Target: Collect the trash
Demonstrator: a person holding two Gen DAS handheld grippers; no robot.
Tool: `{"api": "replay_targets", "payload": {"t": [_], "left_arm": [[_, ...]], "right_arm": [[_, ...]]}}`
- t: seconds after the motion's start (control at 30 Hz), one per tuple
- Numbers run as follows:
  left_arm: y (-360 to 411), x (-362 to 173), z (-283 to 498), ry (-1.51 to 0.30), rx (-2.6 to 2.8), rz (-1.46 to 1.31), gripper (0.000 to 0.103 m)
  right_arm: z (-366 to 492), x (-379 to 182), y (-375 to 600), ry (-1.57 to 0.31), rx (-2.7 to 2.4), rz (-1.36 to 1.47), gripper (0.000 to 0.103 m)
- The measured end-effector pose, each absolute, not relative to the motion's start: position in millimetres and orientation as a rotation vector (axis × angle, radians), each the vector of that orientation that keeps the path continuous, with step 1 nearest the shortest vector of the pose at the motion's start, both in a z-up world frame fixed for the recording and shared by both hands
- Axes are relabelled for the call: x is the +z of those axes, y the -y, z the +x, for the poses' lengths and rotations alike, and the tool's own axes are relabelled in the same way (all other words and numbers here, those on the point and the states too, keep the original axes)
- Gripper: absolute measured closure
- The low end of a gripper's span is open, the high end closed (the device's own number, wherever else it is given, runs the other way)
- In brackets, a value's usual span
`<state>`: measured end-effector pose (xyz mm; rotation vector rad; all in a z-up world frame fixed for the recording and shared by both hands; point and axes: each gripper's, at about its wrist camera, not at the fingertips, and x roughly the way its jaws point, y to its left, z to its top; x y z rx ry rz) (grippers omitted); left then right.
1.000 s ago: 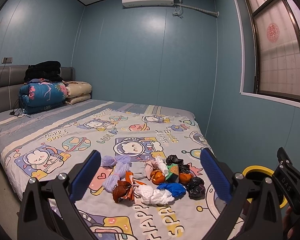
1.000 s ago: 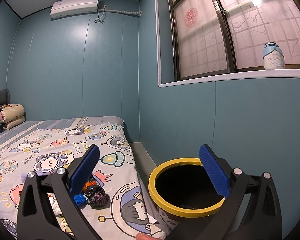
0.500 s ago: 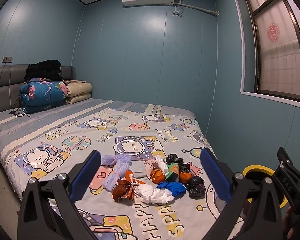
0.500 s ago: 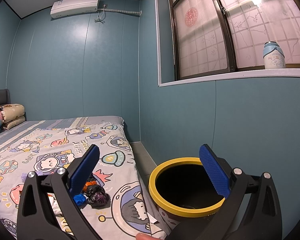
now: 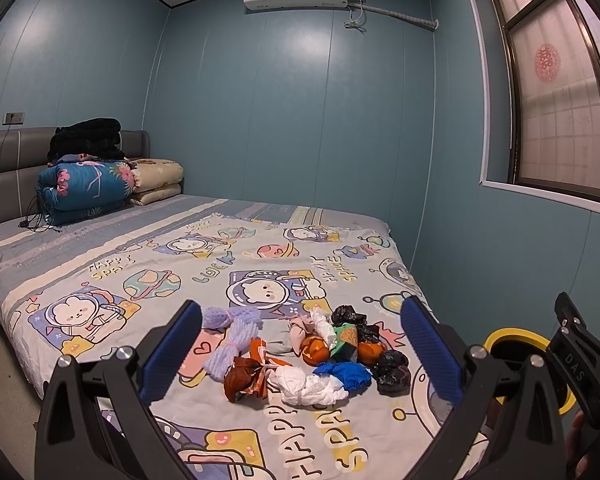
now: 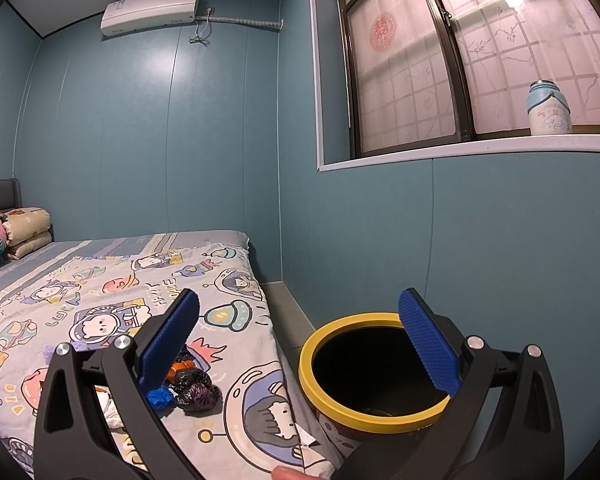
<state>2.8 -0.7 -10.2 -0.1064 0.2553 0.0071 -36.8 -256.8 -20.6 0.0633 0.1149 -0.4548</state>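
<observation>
- The left gripper (image 5: 300,354) hangs over the near edge of the cartoon-print bed (image 5: 112,276), its blue-padded fingers (image 5: 172,350) wide apart with nothing between them.
- Straight ahead of it, framed by those fingers, lies the heap of crumpled trash (image 5: 312,354), near the bed's near right corner and strung out roughly left to right.
- The right gripper (image 6: 300,350) points at the yellow-rimmed black bin (image 6: 364,364) on the floor just beside the bed's right edge; its fingers are also spread and hold nothing.
- So the left gripper looks the better placed for the first pick, with the bin off to its right.
- Count, as far as the tangle allows: two lilac foam nets (image 5: 232,332), one brown-orange wrapper bundle (image 5: 246,376), one white crumpled bag (image 5: 308,386), one blue crumpled bag (image 5: 344,372), two orange fruit-like lumps (image 5: 315,350), about three black bag wads (image 5: 392,368), one pale pink-white twist (image 5: 314,322); one bin.
- Judging by this, nothing has yet been picked up; the bin's contents cannot be made out.
</observation>
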Motion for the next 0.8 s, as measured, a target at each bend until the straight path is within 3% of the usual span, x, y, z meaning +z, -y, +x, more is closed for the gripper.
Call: {"api": "replay_targets", "payload": {"t": [0.8], "left_arm": [[-14, -16, 25, -0.303, 0.000, -0.107, 0.007]], "right_arm": [[-12, -27, 266, -0.194, -0.401, 0.100, 0.007]]}}
